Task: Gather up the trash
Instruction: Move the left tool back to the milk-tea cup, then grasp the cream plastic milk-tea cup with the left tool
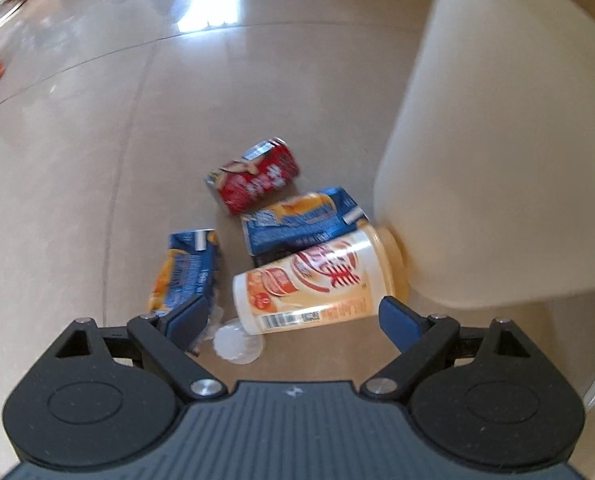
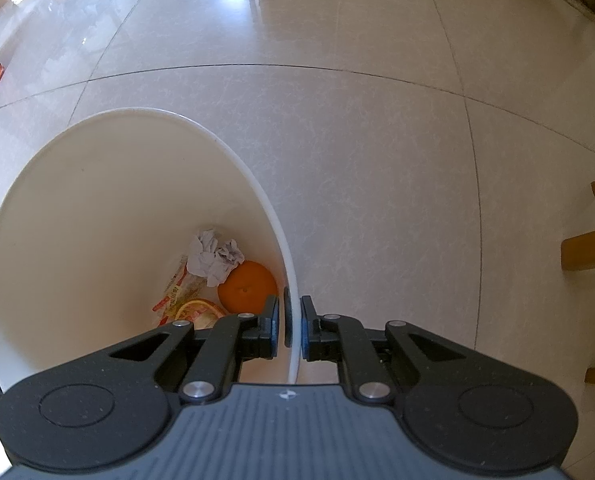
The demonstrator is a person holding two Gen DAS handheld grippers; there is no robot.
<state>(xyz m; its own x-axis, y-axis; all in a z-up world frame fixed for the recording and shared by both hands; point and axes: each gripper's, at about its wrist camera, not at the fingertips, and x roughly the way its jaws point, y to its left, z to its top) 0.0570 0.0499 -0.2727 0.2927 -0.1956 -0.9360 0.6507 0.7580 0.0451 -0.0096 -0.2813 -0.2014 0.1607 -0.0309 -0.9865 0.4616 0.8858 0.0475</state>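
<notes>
Left gripper [image 1: 293, 316]: jaws spread wide, grasping nothing, tilted steeply down over litter on the floor [image 1: 97, 160]. Between the blue pads [image 1: 397, 318], a cream drink cup [image 1: 317, 280] on its side, not touched by either pad. Under its open end, a clear round lid [image 1: 237, 344] flat on the tile. Just behind the left pad, a crushed blue and orange carton [image 1: 185, 272]. Beyond the cup and touching it, a second blue carton [image 1: 297, 220]; farther still, a red can [image 1: 257, 176] on its side. At right, the outer wall of a white bin [image 1: 497, 140], with the cup's base against its foot.

Right gripper [image 2: 288, 328]: jaws clenched on the bin's rim [image 2: 293, 320], one pad inside, one outside, pointing straight down. At the bottom of the bin, an orange [image 2: 247, 290], crumpled white paper [image 2: 213, 256] and a printed wrapper [image 2: 185, 300]. Around the bin, pale glossy tile; at right edge, wooden furniture legs [image 2: 589, 252].
</notes>
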